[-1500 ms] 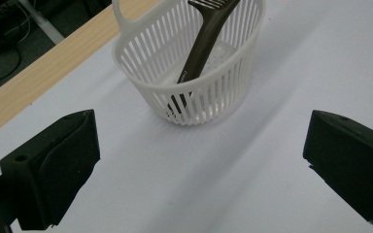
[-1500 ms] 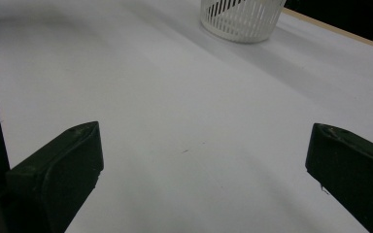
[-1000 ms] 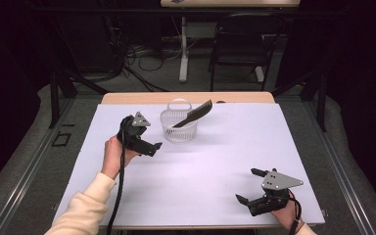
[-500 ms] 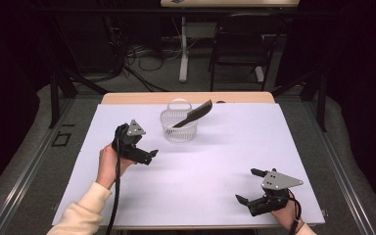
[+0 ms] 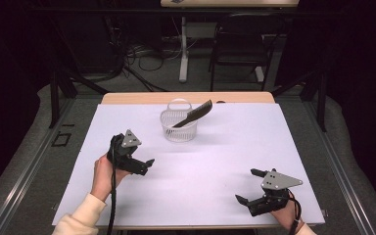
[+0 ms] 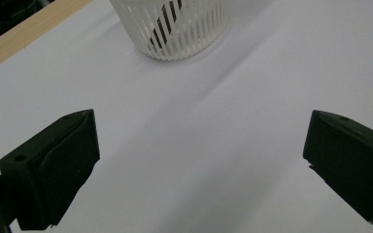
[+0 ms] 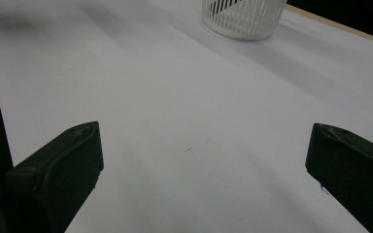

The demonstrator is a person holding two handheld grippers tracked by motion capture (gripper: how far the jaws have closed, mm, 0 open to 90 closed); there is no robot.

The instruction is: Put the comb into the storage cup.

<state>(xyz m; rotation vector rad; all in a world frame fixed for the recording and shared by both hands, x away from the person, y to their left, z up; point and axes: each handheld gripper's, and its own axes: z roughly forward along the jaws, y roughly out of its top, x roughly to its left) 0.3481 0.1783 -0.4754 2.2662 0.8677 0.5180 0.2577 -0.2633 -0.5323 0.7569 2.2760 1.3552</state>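
- The white slatted plastic basket [image 5: 178, 126] stands at the far middle of the white table top [image 5: 215, 161], and the dark, long-toothed comb [image 5: 193, 113] leans in it, its upper end sticking out over the right rim.
- Judged from this, the comb is already placed in the basket and the step in hand is clearing the hands away from it.
- The left gripper [image 5: 144, 165] sits on the near left of the table, well apart from the basket, its jaws spread wide with nothing between them; in the left gripper view the basket [image 6: 171, 26] stands far ahead, dark comb teeth showing through its slats.
- The right gripper [image 5: 247, 188] rests low at the near right edge, jaws likewise spread and empty; the right gripper view shows the basket [image 7: 243, 17] far off across bare table.
- To do it well, keep both grippers low and on the near side, and leave the jaws apart.
- Mind the trailing black cable [image 5: 112, 191] on the left: a sweep toward the far side could drag it near the light basket and tip it.
- The comb looks loosely propped, so any knock to the rim could spill it.
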